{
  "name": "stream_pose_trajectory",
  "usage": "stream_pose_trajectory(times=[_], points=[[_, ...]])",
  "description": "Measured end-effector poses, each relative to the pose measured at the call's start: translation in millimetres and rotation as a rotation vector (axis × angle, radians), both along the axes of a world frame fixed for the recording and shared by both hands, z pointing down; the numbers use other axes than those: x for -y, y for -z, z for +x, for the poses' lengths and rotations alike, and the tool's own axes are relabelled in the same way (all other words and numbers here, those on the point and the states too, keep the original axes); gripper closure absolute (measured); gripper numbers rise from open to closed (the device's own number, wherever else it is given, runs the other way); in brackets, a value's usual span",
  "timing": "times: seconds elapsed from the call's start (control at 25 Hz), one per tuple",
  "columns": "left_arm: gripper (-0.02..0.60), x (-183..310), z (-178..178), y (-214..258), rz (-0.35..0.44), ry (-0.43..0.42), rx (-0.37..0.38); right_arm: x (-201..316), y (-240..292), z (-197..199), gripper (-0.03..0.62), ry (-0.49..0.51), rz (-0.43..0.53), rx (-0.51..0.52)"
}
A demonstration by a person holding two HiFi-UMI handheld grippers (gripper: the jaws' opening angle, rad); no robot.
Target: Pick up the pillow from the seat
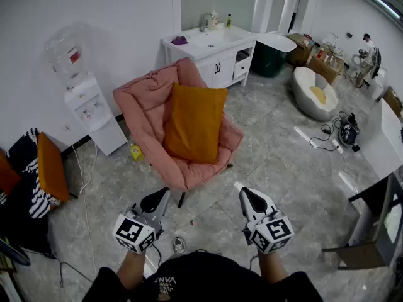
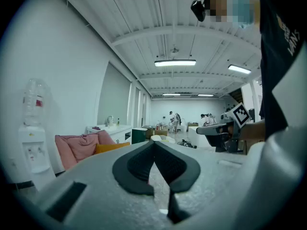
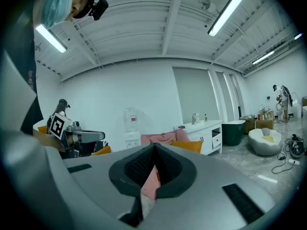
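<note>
Two grippers, both empty, both w/ jaws pressed together, so the pick hasn't started, by my read. Far left: a second orange cushion (image 1: pixel 51 167) near the water dispenser (image 1: pixel 88 109). It's not on the seat, so ignore it.

The left gripper (image 1: pixel 157 200) hangs low in the head view, well apart from the pink chair (image 1: pixel 145 109) and pointing roughly at it. Centre: the orange pillow (image 1: pixel 194 123) stands upright on the seat, leaning on the backrest, top edge free, nothing on it. The right gripper (image 1: pixel 243 195) sits about level w/ the left, also well short.

To do it well, imo: step in first and open the jaws wide before arrival, not at the fabric. Pillow looks soft & bulky, so one pinch on a corner may let it sag or slip. Better to take the 2 upper corners, one per gripper, bite deep, then lift up & toward the body to clear the chair's sides.
</note>
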State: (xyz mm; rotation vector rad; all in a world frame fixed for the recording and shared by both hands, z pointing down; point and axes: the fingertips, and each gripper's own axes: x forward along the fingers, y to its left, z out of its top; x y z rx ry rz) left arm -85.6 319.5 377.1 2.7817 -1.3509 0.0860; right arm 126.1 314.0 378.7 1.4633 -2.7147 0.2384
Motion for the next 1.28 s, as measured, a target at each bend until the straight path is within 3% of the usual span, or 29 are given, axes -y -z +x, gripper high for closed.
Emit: stream_pose_trajectory(times=[0.36, 0.52, 0.68, 0.72, 0.76, 0.84, 0.88, 1.12, 1.28], points=[[0.563, 18.5, -20.3, -4.3, -0.006, -0.052, 0.002, 13.4, -0.3, -29.1, 0.592, -0.031, 0.005, -0.015], [0.563, 23.2, -28.1, -7.8, 0.004, -0.125, -0.036, 19.5, 3.4, -43.1, 0.591, -0.042, 0.034, 0.070], [0.558, 34.9, -40.7, -12.6, 0.011, -0.153, -0.010, 28.0, 2.5, -57.7, 0.591, -0.089, 0.042, 0.079], [0.555, 37.7, -44.1, -14.6, 0.003, -0.163, -0.007, 29.6, 1.4, -61.8, 0.545, -0.098, 0.039, 0.083], [0.526, 40.2, -47.3, -16.9, -0.008, -0.176, -0.011, 31.2, -0.2, -65.1, 0.440, -0.111, 0.036, 0.089], [0.369, 45.7, -53.1, -22.4, -0.036, -0.203, -0.025, 34.0, -4.5, -69.6, 0.421, -0.143, 0.028, 0.098], [0.348, 48.6, -55.7, -25.4, -0.047, -0.214, -0.029, 35.0, -6.8, -72.0, 0.414, -0.153, 0.021, 0.107], [0.341, 64.5, -50.2, -36.7, -0.088, -0.251, -0.059, 46.2, -19.2, -71.9, 0.390, -0.174, -0.024, 0.115], [0.341, 82.2, -35.9, -39.8, -0.099, -0.253, -0.035, 69.6, -22.8, -57.3, 0.390, -0.171, -0.039, 0.125]])
